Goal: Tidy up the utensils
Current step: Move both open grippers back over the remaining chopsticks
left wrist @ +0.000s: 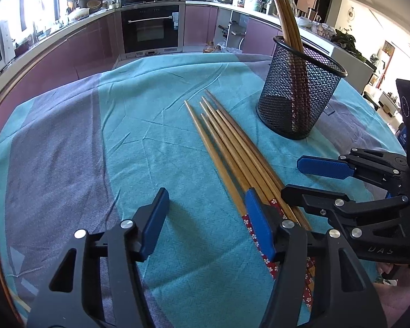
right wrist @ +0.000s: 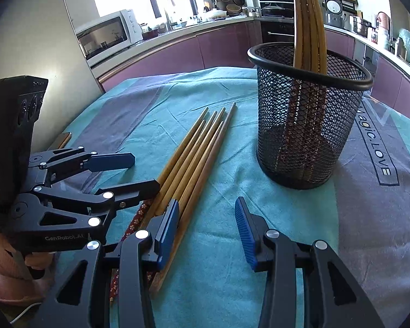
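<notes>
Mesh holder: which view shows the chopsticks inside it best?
Right wrist view: the mesh holder sits nearer and larger, with four chopsticks fanned apart. Left wrist view has it smaller and off right, sticks overlapping.

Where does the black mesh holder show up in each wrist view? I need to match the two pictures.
Left wrist view: the black mesh holder stands upper right, beyond the far tips of the loose chopsticks.
Right wrist view: the black mesh holder stands right of centre, to the right of the loose chopsticks.
Shared landmark: the built-in oven on the far kitchen wall, behind the holder.
</notes>
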Demonstrator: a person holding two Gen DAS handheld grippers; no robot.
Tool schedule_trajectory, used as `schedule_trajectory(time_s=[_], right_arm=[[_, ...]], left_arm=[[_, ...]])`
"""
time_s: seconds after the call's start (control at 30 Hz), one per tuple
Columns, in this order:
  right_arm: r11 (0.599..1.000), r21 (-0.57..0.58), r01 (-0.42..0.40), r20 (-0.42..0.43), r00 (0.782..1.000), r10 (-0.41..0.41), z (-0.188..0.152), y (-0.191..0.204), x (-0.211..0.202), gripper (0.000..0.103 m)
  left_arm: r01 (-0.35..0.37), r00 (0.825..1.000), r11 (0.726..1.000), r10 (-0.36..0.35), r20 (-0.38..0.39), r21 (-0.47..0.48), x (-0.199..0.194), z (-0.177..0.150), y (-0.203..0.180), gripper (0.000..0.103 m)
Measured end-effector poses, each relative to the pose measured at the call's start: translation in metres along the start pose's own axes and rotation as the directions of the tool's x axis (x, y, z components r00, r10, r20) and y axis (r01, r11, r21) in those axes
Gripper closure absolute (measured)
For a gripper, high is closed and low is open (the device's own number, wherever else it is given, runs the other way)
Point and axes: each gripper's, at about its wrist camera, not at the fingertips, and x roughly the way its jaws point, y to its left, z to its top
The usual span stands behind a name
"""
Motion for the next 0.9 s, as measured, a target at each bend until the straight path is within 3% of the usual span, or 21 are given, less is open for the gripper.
schedule_trajectory(time_s=[0.63,0.83,0.9], right_arm=[[0.998,-0.025,0.052,-0.022,0.998,-0.052,0.020,0.005,0.013,0.064],[0.998,0.003,0.063,-0.017,0.998,-0.063,0.029,-0.001,0.021,0.069],[0.998,0.013,0.064,-0.025,0.998,-0.063,0.029,-0.004,0.022,0.077]], left_arm=[[-0.001,1.000,1.000,0.002,-0.016,0.010,0.010,0.014,0.001,0.057],[-0.005,1.000,1.000,0.005,-0.027,0.012,0.020,0.026,0.003,0.063],[-0.006,1.000,1.000,0.006,-0.028,0.015,0.022,0.028,0.003,0.064]])
